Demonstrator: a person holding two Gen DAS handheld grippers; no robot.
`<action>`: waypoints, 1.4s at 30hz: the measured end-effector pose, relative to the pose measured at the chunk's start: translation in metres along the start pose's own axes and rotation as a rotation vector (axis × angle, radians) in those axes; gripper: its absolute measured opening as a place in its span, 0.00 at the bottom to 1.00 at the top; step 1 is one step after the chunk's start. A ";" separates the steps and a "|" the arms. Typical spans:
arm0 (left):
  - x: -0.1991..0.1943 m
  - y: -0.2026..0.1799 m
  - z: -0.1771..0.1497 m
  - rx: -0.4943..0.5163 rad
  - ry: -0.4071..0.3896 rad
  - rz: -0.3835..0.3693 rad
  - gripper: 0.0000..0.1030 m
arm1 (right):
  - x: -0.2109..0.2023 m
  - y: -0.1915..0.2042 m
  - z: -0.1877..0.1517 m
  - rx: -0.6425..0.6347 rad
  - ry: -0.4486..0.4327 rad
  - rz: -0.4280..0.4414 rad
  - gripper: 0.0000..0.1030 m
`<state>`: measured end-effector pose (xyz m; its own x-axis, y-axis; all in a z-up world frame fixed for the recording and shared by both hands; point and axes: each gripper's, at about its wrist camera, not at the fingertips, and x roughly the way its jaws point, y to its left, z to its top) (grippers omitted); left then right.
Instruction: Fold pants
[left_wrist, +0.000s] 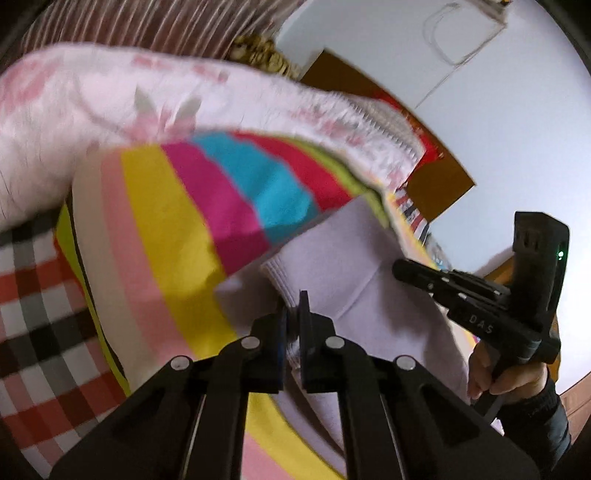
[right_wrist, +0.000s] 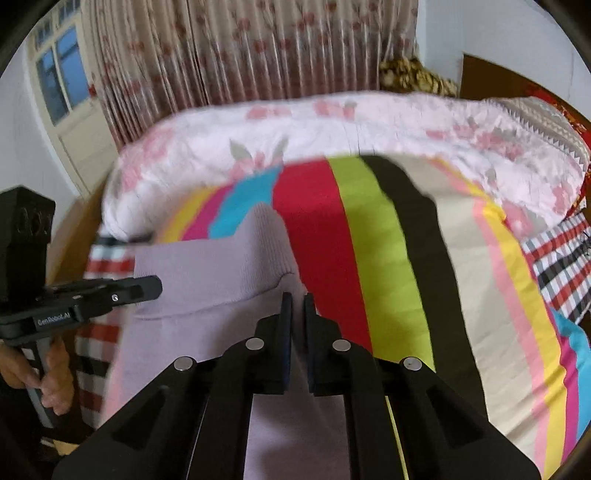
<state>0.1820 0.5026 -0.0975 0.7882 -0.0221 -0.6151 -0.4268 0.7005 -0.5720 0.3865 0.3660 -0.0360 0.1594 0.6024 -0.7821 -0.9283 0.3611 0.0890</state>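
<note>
**Mid-fold: both grippers carrying the pants edge**

Lilac pants (right_wrist: 207, 266) lie on the striped bed sheet (right_wrist: 388, 240), near its checked-blanket edge. Left gripper (left_wrist: 291, 314) and right gripper (right_wrist: 297, 310) each pinch the cloth. Advice: move both level, lay edge to edge, then release.

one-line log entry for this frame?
stage: mid-fold | left gripper: shut on pants | right gripper: shut on pants | surface: striped sheet

Even, soft indoor light fills both views, with no hard shadows or glare. Motion blur smears the striped bedsheet (left_wrist: 166, 206) and the floral quilt (right_wrist: 332, 125). Fisheye distortion bends the curtain (right_wrist: 240, 48) and darkens the corners. The window (right_wrist: 59, 74) shows dim blue.
</note>
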 end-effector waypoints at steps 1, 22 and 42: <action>0.004 0.005 -0.002 -0.005 0.002 -0.005 0.09 | 0.002 -0.004 -0.001 0.029 0.000 0.013 0.07; -0.052 -0.062 -0.070 0.137 -0.008 -0.093 0.89 | -0.184 0.089 -0.203 0.096 -0.109 -0.032 0.40; -0.086 -0.056 -0.154 0.059 0.228 -0.349 0.82 | -0.143 0.122 -0.233 -0.058 -0.009 -0.188 0.23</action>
<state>0.0703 0.3553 -0.0963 0.7597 -0.4181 -0.4981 -0.1200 0.6626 -0.7393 0.1719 0.1581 -0.0577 0.3343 0.5346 -0.7762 -0.8996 0.4264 -0.0938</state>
